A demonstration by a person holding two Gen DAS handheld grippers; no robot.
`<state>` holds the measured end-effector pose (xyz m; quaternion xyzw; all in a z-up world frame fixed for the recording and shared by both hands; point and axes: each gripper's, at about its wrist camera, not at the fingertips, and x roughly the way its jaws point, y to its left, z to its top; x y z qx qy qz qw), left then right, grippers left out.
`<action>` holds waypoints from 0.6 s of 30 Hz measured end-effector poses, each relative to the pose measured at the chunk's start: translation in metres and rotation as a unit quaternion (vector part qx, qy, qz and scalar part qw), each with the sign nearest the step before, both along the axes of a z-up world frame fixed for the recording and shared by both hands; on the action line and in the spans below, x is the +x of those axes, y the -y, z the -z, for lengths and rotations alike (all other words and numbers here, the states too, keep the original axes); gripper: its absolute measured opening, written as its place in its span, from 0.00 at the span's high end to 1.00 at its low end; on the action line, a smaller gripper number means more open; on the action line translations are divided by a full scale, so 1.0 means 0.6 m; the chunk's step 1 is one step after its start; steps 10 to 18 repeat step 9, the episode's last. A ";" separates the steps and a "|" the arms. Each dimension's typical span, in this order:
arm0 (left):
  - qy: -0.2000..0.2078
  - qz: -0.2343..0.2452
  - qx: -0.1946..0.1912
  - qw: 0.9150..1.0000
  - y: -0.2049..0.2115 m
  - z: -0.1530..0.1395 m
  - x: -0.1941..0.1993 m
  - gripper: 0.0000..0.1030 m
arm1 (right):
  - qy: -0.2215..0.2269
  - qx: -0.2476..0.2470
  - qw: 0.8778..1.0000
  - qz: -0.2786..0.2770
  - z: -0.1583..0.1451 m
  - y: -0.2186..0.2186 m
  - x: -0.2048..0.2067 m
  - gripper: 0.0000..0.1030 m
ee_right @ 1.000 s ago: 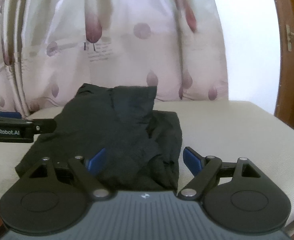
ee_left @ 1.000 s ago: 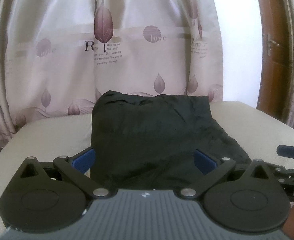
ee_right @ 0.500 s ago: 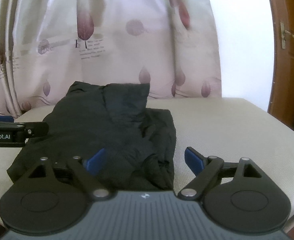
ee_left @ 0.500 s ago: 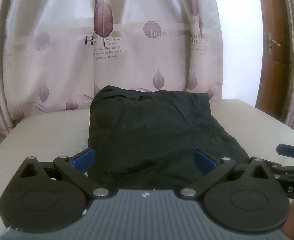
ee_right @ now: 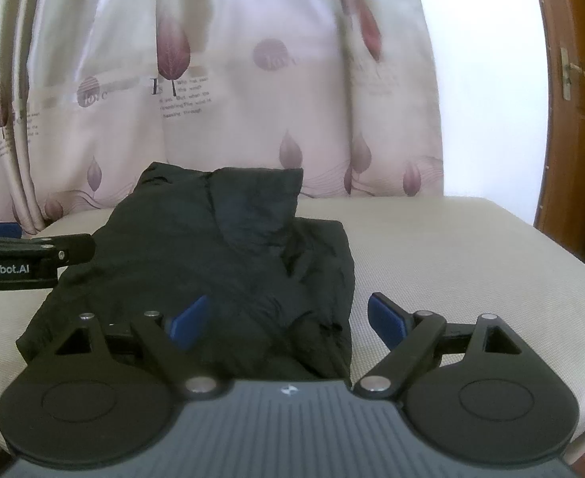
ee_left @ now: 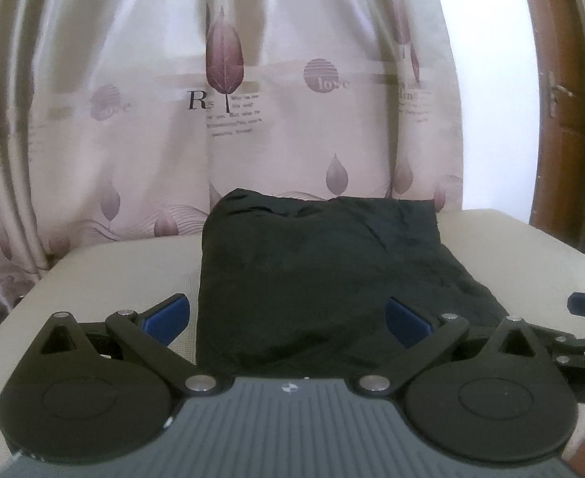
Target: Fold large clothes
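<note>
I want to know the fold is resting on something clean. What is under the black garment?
The black garment lies on a beige woven cushion, bare around it. The part beneath the cloth is covered, so nothing there can be checked.

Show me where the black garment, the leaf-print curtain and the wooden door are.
black garment [ee_left: 312, 279]: left wrist view, middle of the folded cloth.
leaf-print curtain [ee_left: 224, 59]: left wrist view, the large purple leaf.
wooden door [ee_right: 579, 139]: right wrist view, panel beside the handle.
</note>
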<state>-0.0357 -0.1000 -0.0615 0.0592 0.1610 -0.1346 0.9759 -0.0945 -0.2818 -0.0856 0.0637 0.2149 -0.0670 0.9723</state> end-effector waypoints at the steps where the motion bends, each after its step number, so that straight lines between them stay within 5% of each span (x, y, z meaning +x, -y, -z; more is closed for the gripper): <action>1: 0.000 0.001 0.000 1.000 -0.001 -0.002 0.001 0.00 | 0.000 -0.001 1.000 0.000 0.000 -0.002 0.000 0.15; 18: -0.014 0.002 -0.004 1.000 -0.004 -0.007 0.005 0.00 | 0.002 -0.006 1.000 0.006 -0.004 -0.004 0.001 0.15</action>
